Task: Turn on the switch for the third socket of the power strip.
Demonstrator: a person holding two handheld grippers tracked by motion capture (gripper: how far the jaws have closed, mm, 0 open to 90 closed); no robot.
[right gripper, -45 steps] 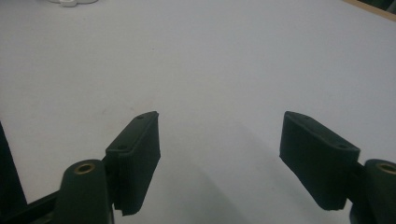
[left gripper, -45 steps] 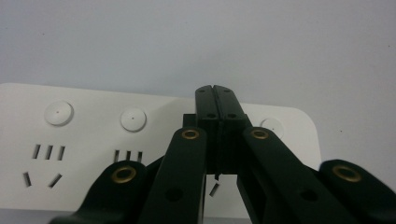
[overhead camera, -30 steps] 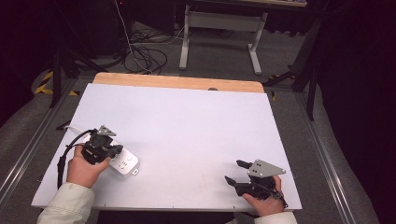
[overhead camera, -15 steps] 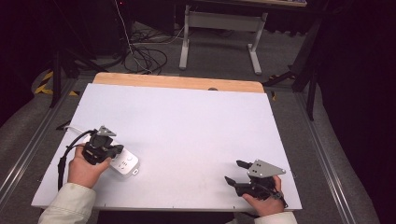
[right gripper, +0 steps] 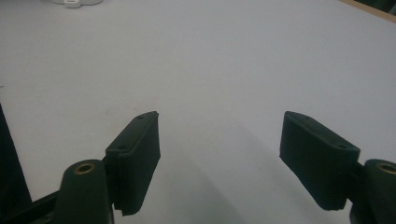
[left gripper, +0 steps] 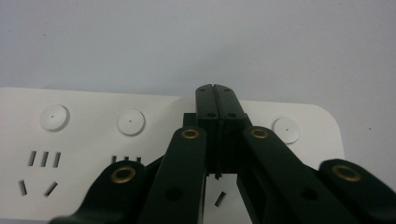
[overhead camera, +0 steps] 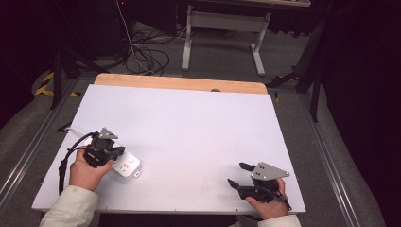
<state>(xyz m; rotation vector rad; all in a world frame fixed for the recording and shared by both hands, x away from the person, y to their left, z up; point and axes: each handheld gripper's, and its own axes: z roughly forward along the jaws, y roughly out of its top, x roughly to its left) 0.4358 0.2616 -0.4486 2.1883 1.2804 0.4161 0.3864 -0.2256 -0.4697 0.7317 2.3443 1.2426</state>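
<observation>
The left gripper [overhead camera: 115, 152] rested with its jaws pressed together, tips down on the white power strip [overhead camera: 126, 166], apparently on one of its round switch buttons [left gripper: 130, 122]. The strip lay near the counter's [overhead camera: 189, 123] front left corner. The right gripper [overhead camera: 239, 176] waited well apart, jaws spread over bare surface. The pressing looked underway; nothing was plugged in yet.
</observation>
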